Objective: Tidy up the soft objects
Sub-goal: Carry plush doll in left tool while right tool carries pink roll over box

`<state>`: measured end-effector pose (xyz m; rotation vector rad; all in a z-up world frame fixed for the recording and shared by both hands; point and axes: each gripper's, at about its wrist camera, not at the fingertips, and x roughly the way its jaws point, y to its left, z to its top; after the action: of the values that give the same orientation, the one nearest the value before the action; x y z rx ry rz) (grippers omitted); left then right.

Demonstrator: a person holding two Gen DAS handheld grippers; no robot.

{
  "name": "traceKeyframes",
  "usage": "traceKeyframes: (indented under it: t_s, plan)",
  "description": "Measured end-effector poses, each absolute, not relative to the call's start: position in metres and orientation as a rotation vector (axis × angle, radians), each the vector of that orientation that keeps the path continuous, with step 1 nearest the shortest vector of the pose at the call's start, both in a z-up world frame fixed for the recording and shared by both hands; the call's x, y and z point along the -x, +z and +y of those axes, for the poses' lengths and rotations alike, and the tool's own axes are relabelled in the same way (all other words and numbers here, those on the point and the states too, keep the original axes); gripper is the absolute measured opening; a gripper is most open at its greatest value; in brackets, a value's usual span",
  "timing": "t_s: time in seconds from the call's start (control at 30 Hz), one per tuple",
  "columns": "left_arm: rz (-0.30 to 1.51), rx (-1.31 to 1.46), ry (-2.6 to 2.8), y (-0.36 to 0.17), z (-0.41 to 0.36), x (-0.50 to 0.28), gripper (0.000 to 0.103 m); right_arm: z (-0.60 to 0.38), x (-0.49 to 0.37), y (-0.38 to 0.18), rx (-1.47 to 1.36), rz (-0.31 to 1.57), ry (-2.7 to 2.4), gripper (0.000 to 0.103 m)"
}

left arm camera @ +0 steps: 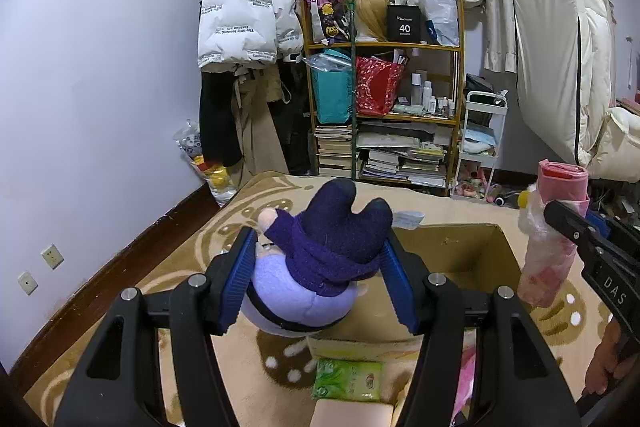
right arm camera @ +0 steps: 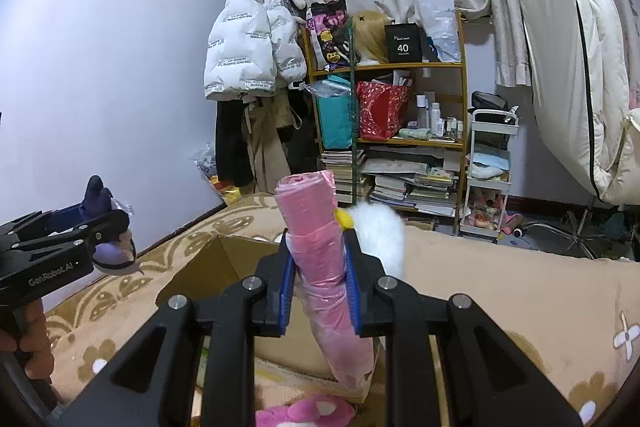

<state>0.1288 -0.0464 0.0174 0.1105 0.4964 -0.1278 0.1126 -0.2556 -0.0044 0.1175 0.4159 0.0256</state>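
Bedroom w/ pale walls, curtains and a cluttered wooden bookshelf (left arm camera: 384, 107) behind; up front a bed under a beige patterned blanket (left arm camera: 240, 223), and an open brown cardboard box (left arm camera: 460, 251) sitting on it.

Left wrist view: left tongs (left arm camera: 318, 279) are clamped on a lilac plush doll in a dark-purple knitted hooded top (left arm camera: 320, 267), blue pads pressing both sides, doll held up above the blanket, just at the box's near-left edge. Right tongs (left arm camera: 560, 219) come in from the right edge, gripping a pink plastic-wrapped roll (left arm camera: 552, 231) over the box's right side. Step in hand, as I read it: both items carried to the box for drop-off. Next move prob. calls for bringing the doll fully over the opening, lowering, then releasing. Green tissue packet (left arm camera: 347, 379) lies on the blanket below. Box bottom is hidden by the doll; can't tell what's inside.

Right wrist view: right tongs (right arm camera: 320, 287) squeeze the pink roll (right arm camera: 316, 247) at mid-length, roll standing near upright, tilted a bit, above the box (right arm camera: 192, 267). White fluffy thing w/ a yellow bit (right arm camera: 380, 231) sits right behind the roll; attached or separate, can't say. Left tongs (right arm camera: 116, 227) at the left edge w/ the doll (right arm camera: 108, 247), mostly covered by the tongs' body. Pink plush toy (right arm camera: 304, 413) at the bottom is cut off by the frame. Roll needs lowering into the box before letting go; its lower end blocks the box's near wall.
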Motion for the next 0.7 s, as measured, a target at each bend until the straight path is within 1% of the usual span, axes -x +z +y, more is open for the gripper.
traceKeyframes:
  t_s: [0.3, 0.7]
  plan:
    - [0.509, -0.096, -0.171, 0.006, -0.06, -0.146, 0.06, -0.258, -0.125, -0.015, -0.172, 0.402, 0.071, 0.023]
    - [0.568, -0.066, -0.213, -0.017, -0.07, -0.164, 0.06, -0.261, -0.131, -0.03, -0.247, 0.41, 0.132, 0.023]
